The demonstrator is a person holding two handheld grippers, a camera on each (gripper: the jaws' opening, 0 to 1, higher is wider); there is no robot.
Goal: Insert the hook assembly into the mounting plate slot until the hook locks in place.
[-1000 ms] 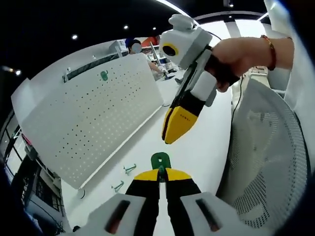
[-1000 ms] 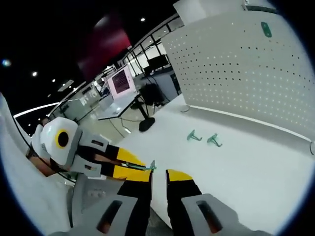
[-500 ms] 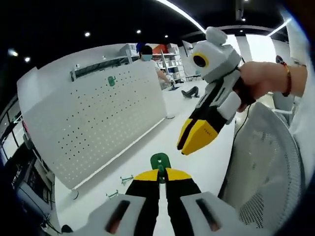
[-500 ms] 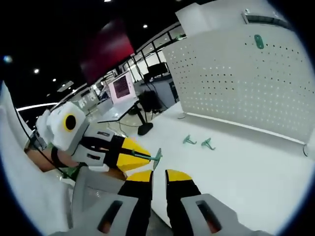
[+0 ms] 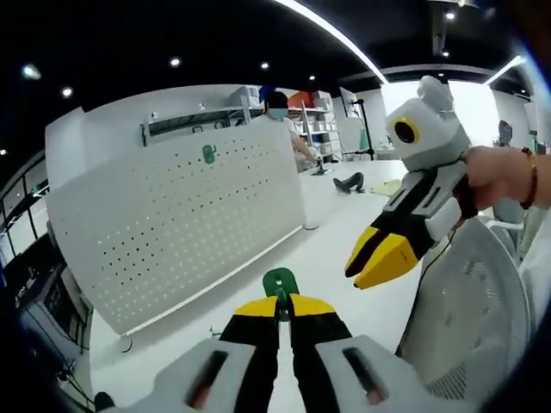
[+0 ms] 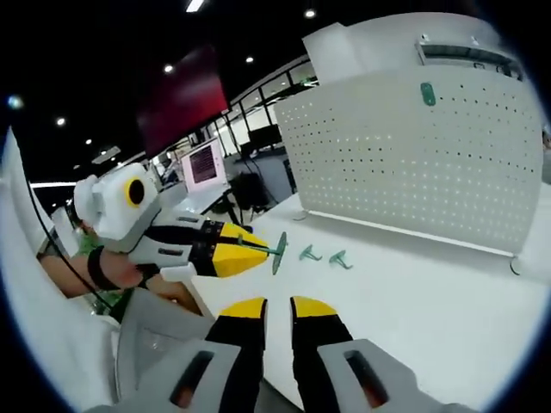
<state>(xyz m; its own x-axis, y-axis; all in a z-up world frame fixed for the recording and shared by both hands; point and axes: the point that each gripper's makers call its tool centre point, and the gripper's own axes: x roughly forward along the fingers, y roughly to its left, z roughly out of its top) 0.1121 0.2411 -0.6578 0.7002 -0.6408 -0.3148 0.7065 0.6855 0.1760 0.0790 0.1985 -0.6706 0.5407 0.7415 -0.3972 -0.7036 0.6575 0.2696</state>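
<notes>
A green hook [image 5: 280, 283] is pinched between the closed jaws of the left gripper [image 5: 280, 307], above the white table [image 6: 430, 284]. The right gripper [image 6: 278, 303] is seen empty, its jaws slightly parted. Two more hooks [image 6: 325, 255] lie near the pegboard [image 6: 405, 155]; their shapes are hard to make out.

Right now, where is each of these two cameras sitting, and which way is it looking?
Left gripper view: rides the left gripper, which clamps a green hook; faces the white pegboard; a hand holds the right gripper.
Right gripper view: rides the right gripper; faces the pegboard's other end, table, left gripper.
Shared: pegboard, mounted hook, both grippers.
</notes>
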